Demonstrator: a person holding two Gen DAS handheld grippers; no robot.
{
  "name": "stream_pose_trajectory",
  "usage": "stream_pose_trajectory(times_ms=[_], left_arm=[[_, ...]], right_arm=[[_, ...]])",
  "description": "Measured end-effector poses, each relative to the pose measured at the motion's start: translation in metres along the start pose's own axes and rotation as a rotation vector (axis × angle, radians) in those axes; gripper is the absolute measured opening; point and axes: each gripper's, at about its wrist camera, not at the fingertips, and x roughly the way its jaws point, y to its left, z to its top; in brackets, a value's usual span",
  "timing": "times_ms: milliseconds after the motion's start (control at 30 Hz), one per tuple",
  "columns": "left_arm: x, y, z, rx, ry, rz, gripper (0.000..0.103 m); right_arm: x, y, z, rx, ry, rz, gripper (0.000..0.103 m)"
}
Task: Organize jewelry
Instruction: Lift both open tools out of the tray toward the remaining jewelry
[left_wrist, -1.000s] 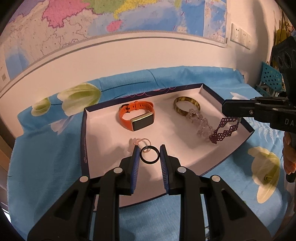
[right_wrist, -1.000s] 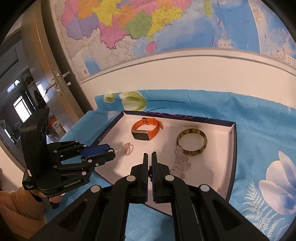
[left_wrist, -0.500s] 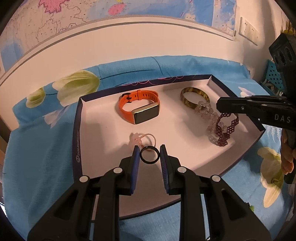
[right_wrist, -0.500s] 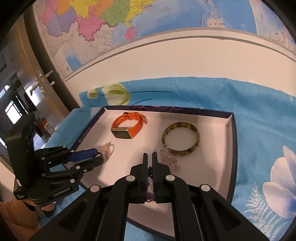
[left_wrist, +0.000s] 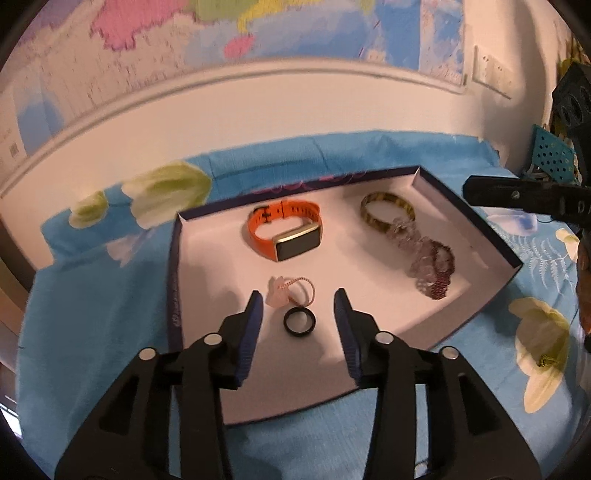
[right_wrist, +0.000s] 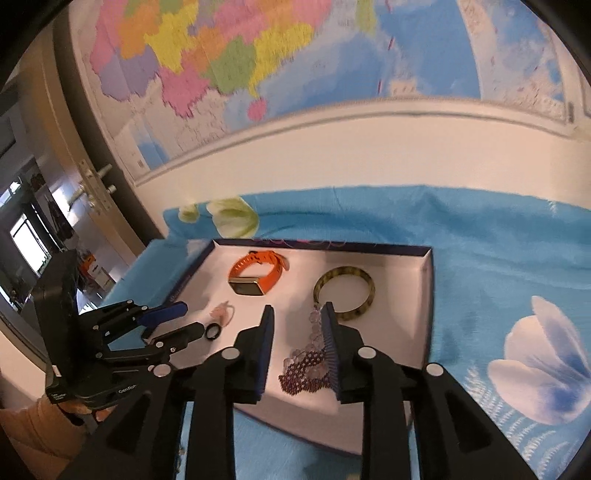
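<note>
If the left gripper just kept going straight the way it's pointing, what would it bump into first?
Probably the black ring, which lies on the tray between the opening jaws of the left gripper, untouched. Just beyond sits the pink ring. Depth is hard to judge, so it might meet the tray floor first.

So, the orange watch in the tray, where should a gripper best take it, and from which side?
Probably the orange strap of the watch, coming from above. It lies on its edge as a closed loop, so one finger could go inside the loop and one outside. The screen looks flat and smooth, so less sure to hold.
</note>
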Motion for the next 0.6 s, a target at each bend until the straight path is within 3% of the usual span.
stream_pose_trajectory(times_ms=[300,600], left_arm=[[-0.06,-0.011,-0.015,0.04,-0.116,-0.034,0.049],[-0.085,-0.017,-0.037,0.037,-0.131,-0.068,0.049]], right_arm=[[-0.066,-0.004,-0.025,-0.025,-0.051,-0.014,0.036],[-0.093,-0.005,-0.072,-0.035,-0.008,-0.06,0.036]])
